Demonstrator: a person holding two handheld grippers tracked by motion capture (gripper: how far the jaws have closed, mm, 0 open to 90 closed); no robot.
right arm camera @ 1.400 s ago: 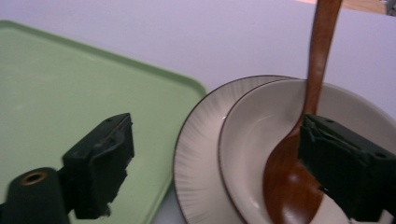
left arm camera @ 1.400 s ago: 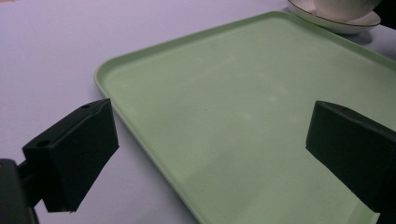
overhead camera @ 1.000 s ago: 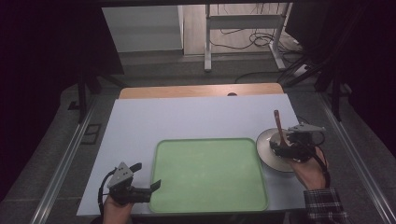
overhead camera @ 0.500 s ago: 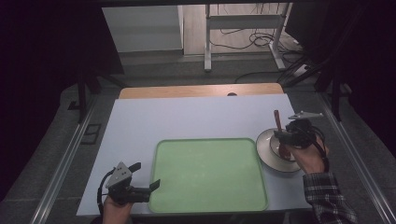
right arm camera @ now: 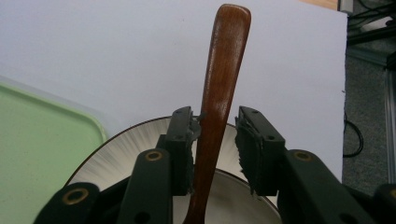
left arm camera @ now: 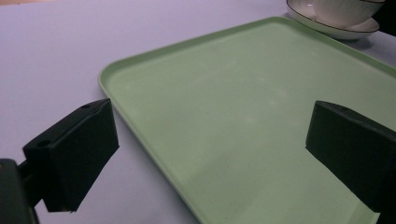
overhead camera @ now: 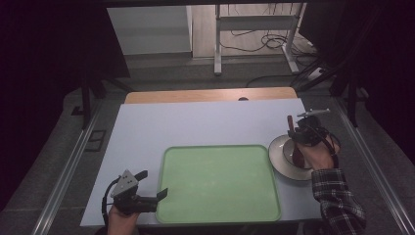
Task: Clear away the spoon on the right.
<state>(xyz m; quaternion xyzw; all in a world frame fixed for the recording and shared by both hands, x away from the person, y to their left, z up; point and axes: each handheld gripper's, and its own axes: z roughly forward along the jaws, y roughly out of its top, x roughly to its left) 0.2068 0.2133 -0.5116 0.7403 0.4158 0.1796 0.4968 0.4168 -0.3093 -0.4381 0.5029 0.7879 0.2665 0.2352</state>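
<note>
Between right gripper (right arm camera: 215, 144) fingers, smooth wooden handle (right arm camera: 223, 79)

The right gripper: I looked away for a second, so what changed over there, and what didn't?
The right gripper moved up the spoon, away from the person, its fingers now around the handle with a gap on one side. The left gripper, tray and plate stayed put.

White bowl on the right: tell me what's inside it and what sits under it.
A brown wooden spoon stands in the white bowl, its handle between the right claw jaws. Its lower end is hidden. A saucer sits under the bowl.
</note>
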